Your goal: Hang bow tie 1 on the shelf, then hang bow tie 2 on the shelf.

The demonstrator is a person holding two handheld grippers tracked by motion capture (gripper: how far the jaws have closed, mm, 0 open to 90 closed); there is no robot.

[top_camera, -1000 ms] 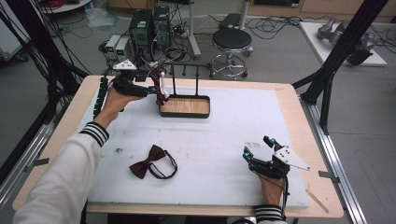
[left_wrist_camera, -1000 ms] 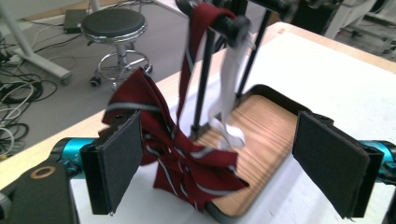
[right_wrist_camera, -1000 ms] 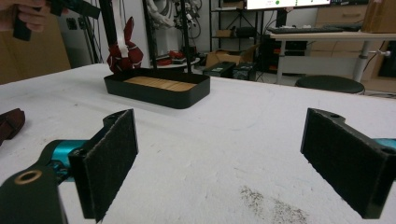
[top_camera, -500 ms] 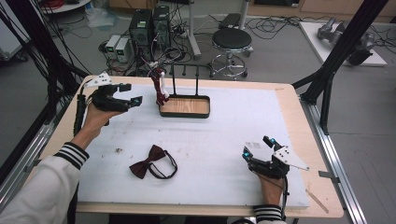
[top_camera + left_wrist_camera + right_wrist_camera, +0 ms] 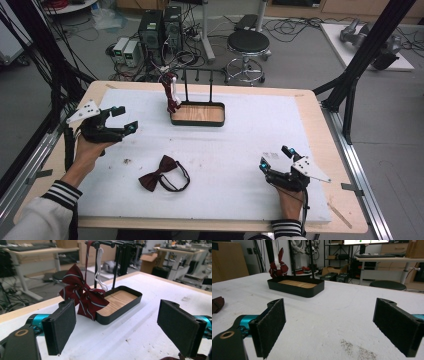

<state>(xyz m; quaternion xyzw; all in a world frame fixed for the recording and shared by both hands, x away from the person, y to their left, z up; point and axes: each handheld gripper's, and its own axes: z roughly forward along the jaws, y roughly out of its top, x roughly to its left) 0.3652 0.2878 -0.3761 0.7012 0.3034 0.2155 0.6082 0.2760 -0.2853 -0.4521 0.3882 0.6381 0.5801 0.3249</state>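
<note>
A dark red striped bow tie (image 5: 172, 99) (image 5: 83, 297) (image 5: 277, 268) hangs by its strap from the black rack (image 5: 197, 75) that rises from a wood-bottomed black tray (image 5: 198, 121) (image 5: 119, 309) (image 5: 294, 289). A second dark red bow tie (image 5: 162, 173) (image 5: 217, 303) lies flat on the white mat near the front. My left gripper (image 5: 123, 120) (image 5: 127, 333) is open and empty at the table's left, well clear of the rack. My right gripper (image 5: 276, 158) (image 5: 334, 330) rests open and empty at the front right.
The white foam mat (image 5: 240, 140) covers most of the wooden table (image 5: 320, 125). Behind the table stand a black stool (image 5: 248, 44) and computer boxes (image 5: 160, 25) on the floor. Black frame posts (image 5: 360, 60) rise at the right.
My left gripper has drawn back from the rack toward the left and front, leaving the striped bow tie hanging there. The right gripper has stayed put.
</note>
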